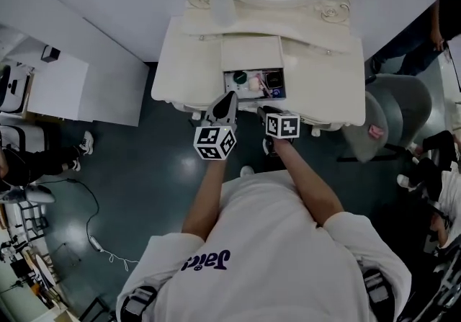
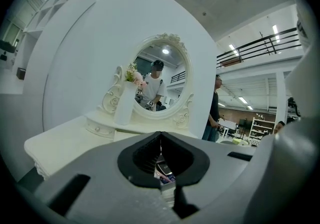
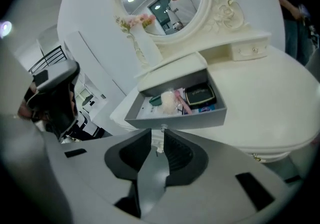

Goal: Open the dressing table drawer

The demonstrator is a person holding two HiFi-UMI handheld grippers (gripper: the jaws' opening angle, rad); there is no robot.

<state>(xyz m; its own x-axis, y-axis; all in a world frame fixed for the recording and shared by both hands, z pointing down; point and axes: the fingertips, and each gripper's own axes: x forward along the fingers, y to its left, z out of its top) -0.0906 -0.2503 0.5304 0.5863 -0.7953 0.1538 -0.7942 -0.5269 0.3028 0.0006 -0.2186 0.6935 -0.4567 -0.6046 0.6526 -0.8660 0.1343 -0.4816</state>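
Nearest me, the right claw (image 3: 161,143) stands slightly parted with nothing between its pads. The left claw (image 2: 161,138) beside it is pressed together and empty. Just ahead of the right claw's tips sits the small knob (image 3: 163,128), so that hand is the nearer one. The drawer (image 3: 176,117) already juts from the middle of the cream counter (image 3: 270,97) toward the person. Its grey front runs crosswise, and cosmetics lie inside it.

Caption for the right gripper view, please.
Right claw open, facing the knob of the pulled-out drawer, cosmetics visible inside.
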